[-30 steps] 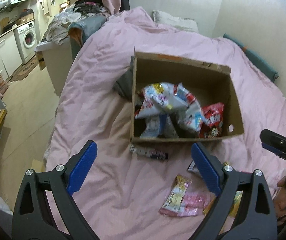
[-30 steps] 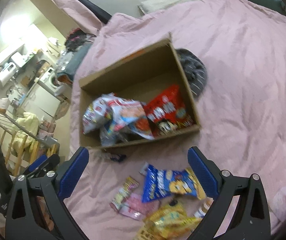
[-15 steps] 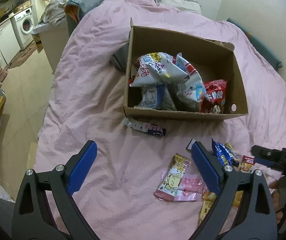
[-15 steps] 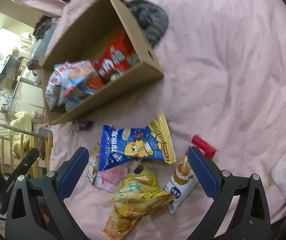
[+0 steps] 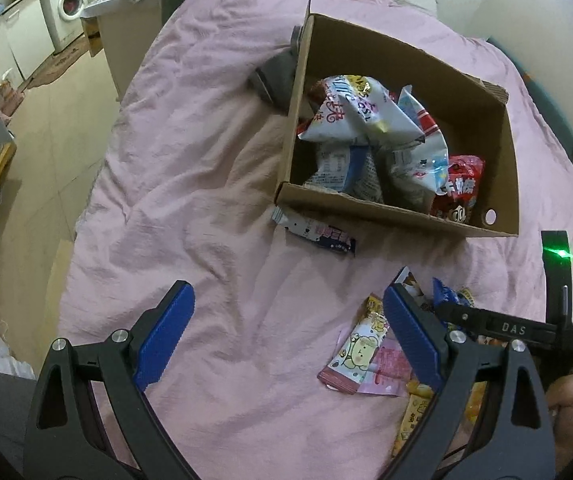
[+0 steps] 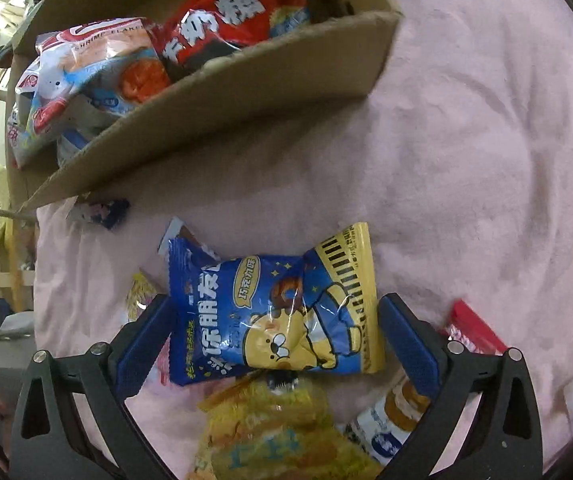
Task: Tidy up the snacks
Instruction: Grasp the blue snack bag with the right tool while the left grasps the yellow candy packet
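The left wrist view looks down from higher; the right sits close over the bed point(image 6: 466, 160). Both share the cardboard box point(image 5: 386, 208).

Matt corrugated cardboard box point(image 5: 390, 216), glossy plastic snack packets point(image 6: 274, 316), wrinkled pink cloth bedcover point(image 5: 190, 184)

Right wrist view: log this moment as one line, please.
right gripper: open, fingers straddling blue snack bag on pink bedding | left gripper: open, empty | cardboard box: partly filled | stage: pre-grasp
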